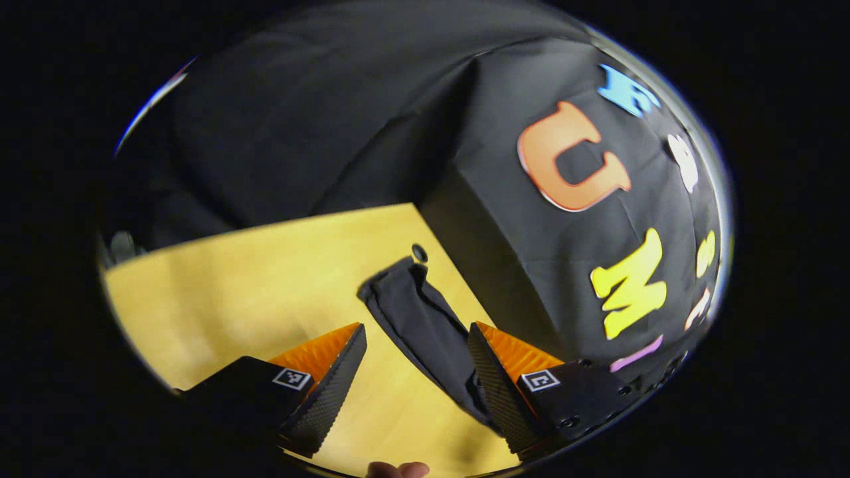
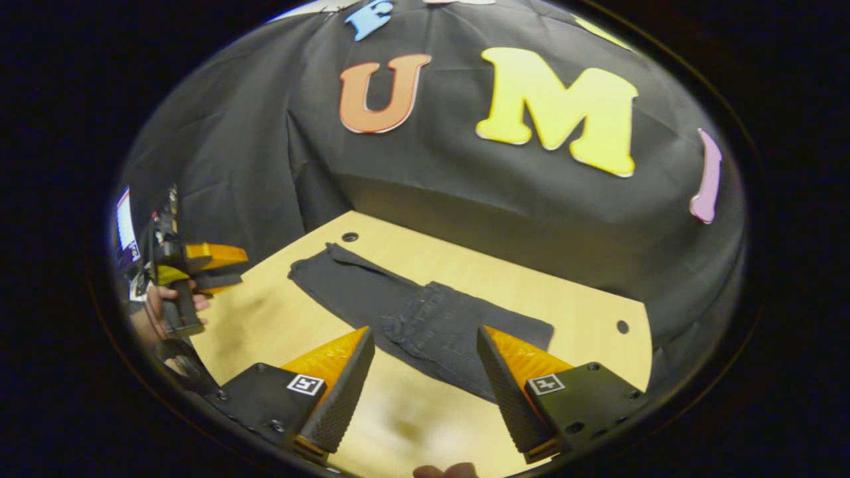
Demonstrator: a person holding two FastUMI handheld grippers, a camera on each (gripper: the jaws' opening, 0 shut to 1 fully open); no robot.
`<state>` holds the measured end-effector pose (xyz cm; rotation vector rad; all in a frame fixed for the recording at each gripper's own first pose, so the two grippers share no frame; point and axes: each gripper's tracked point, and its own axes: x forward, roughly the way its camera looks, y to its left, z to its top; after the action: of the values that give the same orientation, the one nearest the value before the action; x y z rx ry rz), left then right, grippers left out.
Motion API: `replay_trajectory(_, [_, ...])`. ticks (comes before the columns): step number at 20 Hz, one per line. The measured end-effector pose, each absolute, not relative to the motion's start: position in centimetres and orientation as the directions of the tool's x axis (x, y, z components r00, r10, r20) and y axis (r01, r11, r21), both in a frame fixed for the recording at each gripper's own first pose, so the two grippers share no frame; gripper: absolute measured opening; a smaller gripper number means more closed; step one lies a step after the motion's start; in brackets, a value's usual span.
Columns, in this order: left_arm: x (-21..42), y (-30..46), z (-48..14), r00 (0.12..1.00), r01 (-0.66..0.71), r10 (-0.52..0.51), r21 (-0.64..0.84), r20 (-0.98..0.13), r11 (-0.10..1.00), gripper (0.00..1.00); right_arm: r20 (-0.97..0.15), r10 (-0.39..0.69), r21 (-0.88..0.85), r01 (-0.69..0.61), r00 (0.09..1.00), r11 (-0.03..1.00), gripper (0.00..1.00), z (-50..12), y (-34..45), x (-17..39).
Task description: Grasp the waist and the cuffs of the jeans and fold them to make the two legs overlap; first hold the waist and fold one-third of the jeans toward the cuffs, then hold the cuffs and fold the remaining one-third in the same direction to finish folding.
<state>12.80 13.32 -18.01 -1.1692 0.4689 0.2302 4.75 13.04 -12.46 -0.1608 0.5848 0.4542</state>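
Textured wedge-fingered right gripper [image 2: 425,372] agape, dark jeans [image 2: 425,318] flat, wooden table [image 2: 584,312]

Table: light yellow wood table [image 2: 465,265], smooth, with small round holes [image 2: 350,237] near its edges.
Walls: creased black cloth [image 2: 252,153] draped around the table's far sides.
Light: bright, even on the wood.

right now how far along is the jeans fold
Early to middle stage. Done: the jeans lie on the table as one long narrow strip, so the legs look already overlapped. In hand: nothing; the right tongs and left tongs are open above the table, gripping no cloth. Left: both third folds, waist first, then cuffs.
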Motion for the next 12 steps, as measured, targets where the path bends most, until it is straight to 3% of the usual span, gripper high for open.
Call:
replay_trajectory(2, [14.5, 13.4, -19.9, 0.873, -0.447, -0.107, -0.868, -0.476, 0.218, 1.0, -0.551, 0.307, 0.004, -0.366, 0.776, 0.931, 0.94, -10.3, 9.1, 4.5])
replay_trajectory(4, [16.4, 13.2, -21.9, 0.867, -0.472, -0.118, -0.873, -0.485, 0.124, 0.99, -0.552, 0.245, 0.023, -0.279, 0.797, 0.96, 0.95, -9.3, 5.3, 4.3])
replay_trajectory(8, [18.6, 13.1, -25.2, 0.836, -0.522, -0.132, -0.846, -0.532, 0.107, 0.98, -0.569, 0.139, 0.036, -0.145, 0.81, 0.989, 0.95, -8.6, -0.9, 5.1])
replay_trajectory(12, [21.6, 13.3, -25.2, 0.861, -0.487, -0.137, -0.871, -0.49, 0.059, 0.98, -0.6, 0.1, 0.066, -0.076, 0.794, 0.995, 0.95, -9.4, -3.2, 4.6])
